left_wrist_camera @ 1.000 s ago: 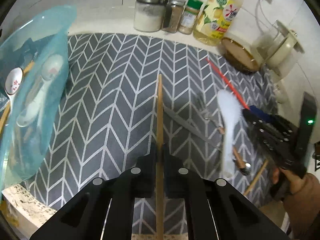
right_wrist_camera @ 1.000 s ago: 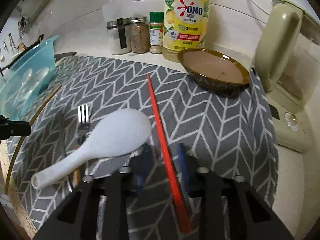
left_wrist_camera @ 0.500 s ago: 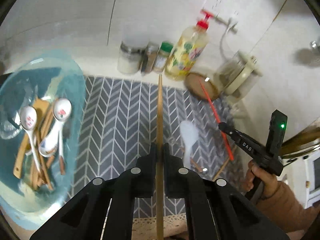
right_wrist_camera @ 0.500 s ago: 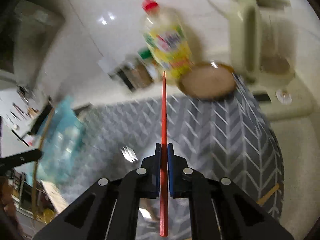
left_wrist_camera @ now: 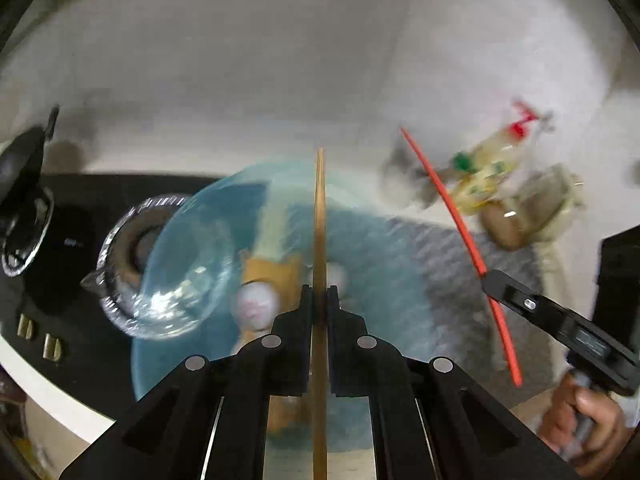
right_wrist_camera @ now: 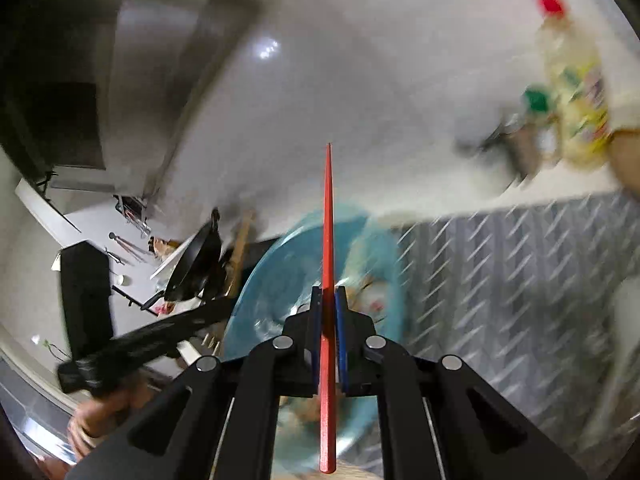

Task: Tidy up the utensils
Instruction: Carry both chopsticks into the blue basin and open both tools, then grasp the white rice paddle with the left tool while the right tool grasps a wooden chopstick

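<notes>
Gripping a wooden chopstick (left_wrist_camera: 320, 216), the left gripper (left_wrist_camera: 320, 300) has its jaws closed on the shaft; the stick runs straight ahead, its tip over the far rim of the blue basin (left_wrist_camera: 380, 248). Right gripper (right_wrist_camera: 329, 300): jaws clamped on a red chopstick (right_wrist_camera: 328, 220), likewise pointing out over the basin (right_wrist_camera: 280, 276). Both views motion-blurred. Basin contents partly legible: white spoons (left_wrist_camera: 256, 304) and wooden pieces lie inside. Basin sits at the edge of the grey chevron mat (right_wrist_camera: 520, 280). Glass lid (left_wrist_camera: 132, 264) overlaps the basin's left side. Detergent bottle (right_wrist_camera: 572, 92) stands at the wall behind the mat.
</notes>
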### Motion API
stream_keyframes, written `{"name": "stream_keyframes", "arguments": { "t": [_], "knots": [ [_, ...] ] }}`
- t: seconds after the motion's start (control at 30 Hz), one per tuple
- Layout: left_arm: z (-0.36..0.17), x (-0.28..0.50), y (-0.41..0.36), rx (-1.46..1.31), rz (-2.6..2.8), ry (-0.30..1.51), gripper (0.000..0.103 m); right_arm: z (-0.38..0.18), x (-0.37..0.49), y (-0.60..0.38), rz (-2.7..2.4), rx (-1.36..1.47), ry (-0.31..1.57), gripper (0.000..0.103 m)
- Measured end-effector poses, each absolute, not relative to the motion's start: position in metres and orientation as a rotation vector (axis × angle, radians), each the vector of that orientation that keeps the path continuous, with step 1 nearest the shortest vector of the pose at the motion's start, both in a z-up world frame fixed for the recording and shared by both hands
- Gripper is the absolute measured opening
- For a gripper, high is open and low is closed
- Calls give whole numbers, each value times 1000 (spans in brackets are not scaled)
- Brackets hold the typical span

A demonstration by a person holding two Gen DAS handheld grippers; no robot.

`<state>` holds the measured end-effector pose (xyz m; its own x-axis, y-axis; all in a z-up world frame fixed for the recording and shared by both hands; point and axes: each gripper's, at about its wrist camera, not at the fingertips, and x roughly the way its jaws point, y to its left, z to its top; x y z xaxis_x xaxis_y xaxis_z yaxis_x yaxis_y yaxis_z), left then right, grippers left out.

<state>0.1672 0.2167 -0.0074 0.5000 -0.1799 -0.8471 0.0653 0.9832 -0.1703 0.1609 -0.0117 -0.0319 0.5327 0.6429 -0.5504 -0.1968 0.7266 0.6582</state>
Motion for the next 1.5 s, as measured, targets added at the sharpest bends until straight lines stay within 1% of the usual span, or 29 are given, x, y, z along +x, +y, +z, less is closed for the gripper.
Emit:
{"name": "stream_keyframes", "arguments": {
  "t": [0.2, 0.33, 0.53, 0.6, 0.7, 0.77, 0.83, 0.87, 0.9, 0.93, 0.97, 1.0, 1.03, 1.1, 1.17, 1.3, 1.37, 1.5],
  "knots": [
    [-67, 191, 243, -137, -126, 1144, 7, -76, 178, 56, 467, 541, 1044, 7],
    [-86, 197, 248, -140, -127, 1180, 7, -98, 180, 75, 409, 495, 1129, 7],
    [-100, 202, 246, -129, -118, 1210, 9, -108, 178, 97, 428, 405, 1220, 7],
    [-103, 201, 247, -138, -111, 1215, 18, -105, 178, 96, 418, 376, 1224, 8],
    [-92, 195, 248, -164, -103, 1191, 18, -93, 179, 87, 422, 336, 1214, 8],
    [-67, 188, 241, -182, -113, 1140, 18, -72, 178, 70, 412, 307, 1149, 8],
    [-36, 178, 226, -188, -143, 1067, 22, -45, 172, 47, 420, 306, 1051, 8],
    [-14, 171, 214, -187, -175, 1014, 30, -25, 164, 26, 443, 322, 964, 8],
    [0, 165, 205, -181, -197, 980, 45, -6, 154, 4, 446, 324, 870, 10],
    [22, 155, 184, -159, -243, 922, 52, 5, 146, -12, 436, 315, 806, 13],
    [35, 148, 167, -144, -284, 889, 58, 18, 136, -35, 412, 292, 725, 26],
    [43, 141, 148, -133, -336, 868, 59, 25, 128, -57, 383, 274, 674, 46],
    [46, 139, 132, -127, -377, 867, 60, 28, 119, -85, 337, 256, 627, 55],
    [38, 134, 94, -115, -457, 890, 61, 21, 110, -124, 260, 230, 601, 56],
    [11, 135, 53, -92, -499, 967, 61, 3, 103, -168, 152, 207, 668, 56],
    [-60, 144, -10, -87, -531, 1147, 60, -43, 82, -237, 45, 287, 778, 56],
    [-87, 147, -41, -40, -550, 1177, 58, -59, 70, -256, 23, 307, 819, 56],
    [-123, 165, -96, 63, -532, 1203, 57, -88, 54, -283, -12, 326, 892, 56]
  ]
}}
